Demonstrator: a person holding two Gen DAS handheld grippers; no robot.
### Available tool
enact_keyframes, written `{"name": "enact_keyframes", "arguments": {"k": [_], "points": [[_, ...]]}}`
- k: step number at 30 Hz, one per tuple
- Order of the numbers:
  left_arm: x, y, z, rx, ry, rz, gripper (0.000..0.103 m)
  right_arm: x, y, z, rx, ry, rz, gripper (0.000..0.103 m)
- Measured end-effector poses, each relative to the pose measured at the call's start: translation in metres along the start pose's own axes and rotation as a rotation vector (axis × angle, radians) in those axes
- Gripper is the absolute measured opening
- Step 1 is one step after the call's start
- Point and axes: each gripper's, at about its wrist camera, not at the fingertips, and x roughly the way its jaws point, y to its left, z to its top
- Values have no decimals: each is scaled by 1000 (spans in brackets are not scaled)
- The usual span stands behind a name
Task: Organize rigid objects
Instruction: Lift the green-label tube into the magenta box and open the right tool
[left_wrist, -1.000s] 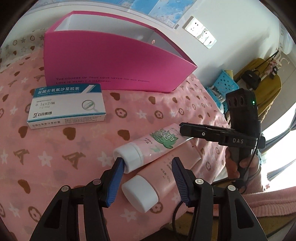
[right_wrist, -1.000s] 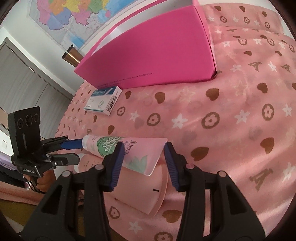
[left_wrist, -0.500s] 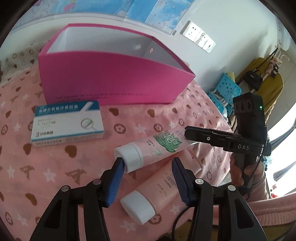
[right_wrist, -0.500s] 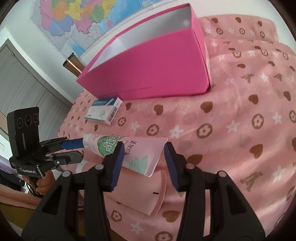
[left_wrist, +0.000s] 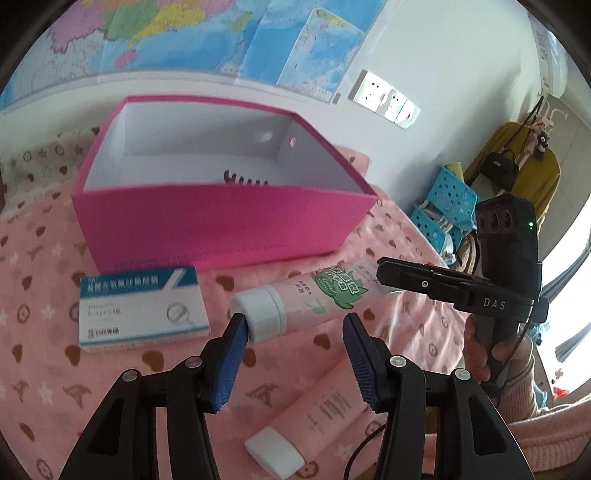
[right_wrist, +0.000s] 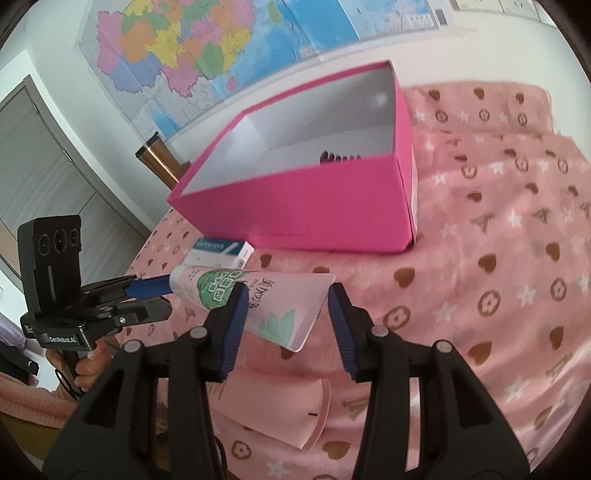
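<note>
The green-printed pink tube (left_wrist: 314, 299) now hangs clear of the pink patterned bedspread (left_wrist: 48, 369), carried level between the two tools; a second ago it lay across the second pink tube (left_wrist: 314, 417), which is still on the bedspread below. Both views have also risen enough that the inside of the pink box (left_wrist: 221, 221) shows, where before only its outer wall did.

The left gripper (left_wrist: 291, 363) has its left pad against the white cap end, while the right pad stands clear of the tube; I judge that end is propped more than clamped. The right gripper (right_wrist: 286, 328) is half spread around the flat crimped tail: the left pad touches the tube's printed side and the tail's corner comes close to the right pad, though firm pressure on both sides cannot be made out. So the tube is lifted, but the hold looks loose at both ends.

In the box a dark toothed object (left_wrist: 243, 181), perhaps a hair clip, already lies on the white floor. The blue-and-white medicine carton (left_wrist: 140, 306) sits on the bedspread just in front of the box.

The lift is done for this tube, and the carry over the near wall seems next. A tilt could let it slip.
</note>
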Motion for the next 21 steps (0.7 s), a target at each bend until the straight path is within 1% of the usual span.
{"name": "enact_keyframes", "arguments": {"k": [11,21], "points": [[-13,-7,30,59,-82,11,53,-12,6,27,-44,-69,-27,48],[-12,-11,52,90,-123,33,53,-20,9,50,-75,-122,-45,48]]}}
